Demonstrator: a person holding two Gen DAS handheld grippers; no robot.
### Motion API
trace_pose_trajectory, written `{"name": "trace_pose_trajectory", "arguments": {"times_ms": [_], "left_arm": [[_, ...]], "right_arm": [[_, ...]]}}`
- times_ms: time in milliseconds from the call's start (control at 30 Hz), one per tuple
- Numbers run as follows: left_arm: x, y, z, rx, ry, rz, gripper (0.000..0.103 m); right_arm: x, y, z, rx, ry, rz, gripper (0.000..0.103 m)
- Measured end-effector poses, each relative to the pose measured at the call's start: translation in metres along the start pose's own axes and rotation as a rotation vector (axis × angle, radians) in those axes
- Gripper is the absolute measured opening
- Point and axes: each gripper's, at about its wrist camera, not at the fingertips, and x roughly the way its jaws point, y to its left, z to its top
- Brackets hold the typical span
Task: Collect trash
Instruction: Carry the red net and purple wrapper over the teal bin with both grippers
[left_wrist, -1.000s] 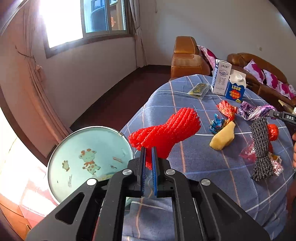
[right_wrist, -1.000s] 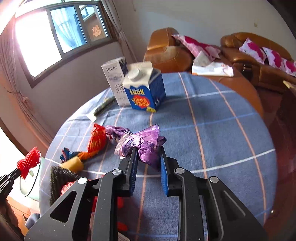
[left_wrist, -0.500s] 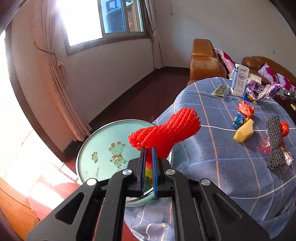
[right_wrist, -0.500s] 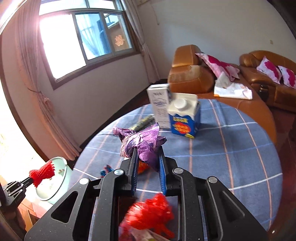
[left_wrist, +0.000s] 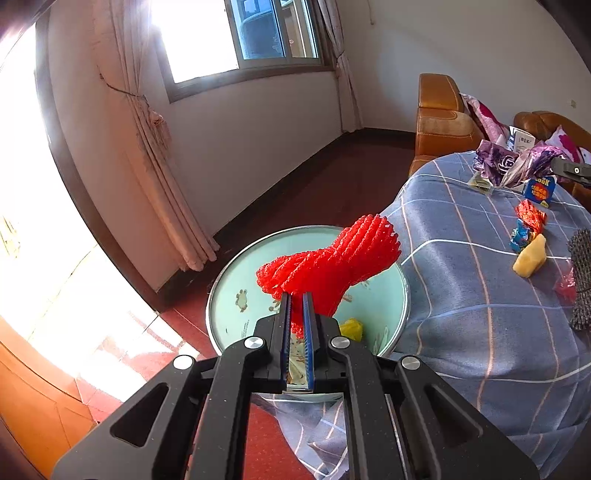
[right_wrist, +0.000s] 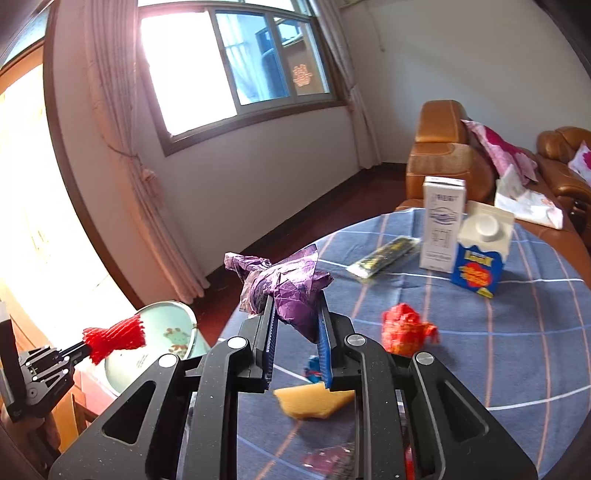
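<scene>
Red foam net (left_wrist: 328, 266) sits clamped in left tool (left_wrist: 297, 314) above bin (left_wrist: 229, 280).

My left wrist camera looks down its fingers, close above the basin (left_wrist: 236, 280) beside the table (left_wrist: 461, 332). My right one faces the window across the table; both share basin (right_wrist: 162, 321) and table.

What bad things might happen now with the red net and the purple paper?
The red foam net sticks far out of the left gripper, near the green bin rim; dropped off-centre, it might land on the floor. The purple wrapper in the right gripper hangs above the table and may slip before reaching the bin.
</scene>
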Motion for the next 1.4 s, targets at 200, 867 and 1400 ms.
{"name": "trace_pose_trajectory", "arguments": {"times_ms": [200, 867, 1400], "left_arm": [[0.0, 0.007, -0.002, -0.003, 0.002, 0.013, 0.006], [0.005, 0.025, -0.004, -0.014, 0.007, 0.09, 0.006], [0.016, 0.04, -0.009, -0.01, 0.03, 0.176, 0.006]], "right_arm": [[0.01, 0.017, -0.003, -0.027, 0.01, 0.028, 0.02], [0.048, 0.048, -0.009, -0.111, 0.056, 0.097, 0.02], [0.068, 0.079, -0.018, -0.229, 0.068, 0.1, 0.02]]}}
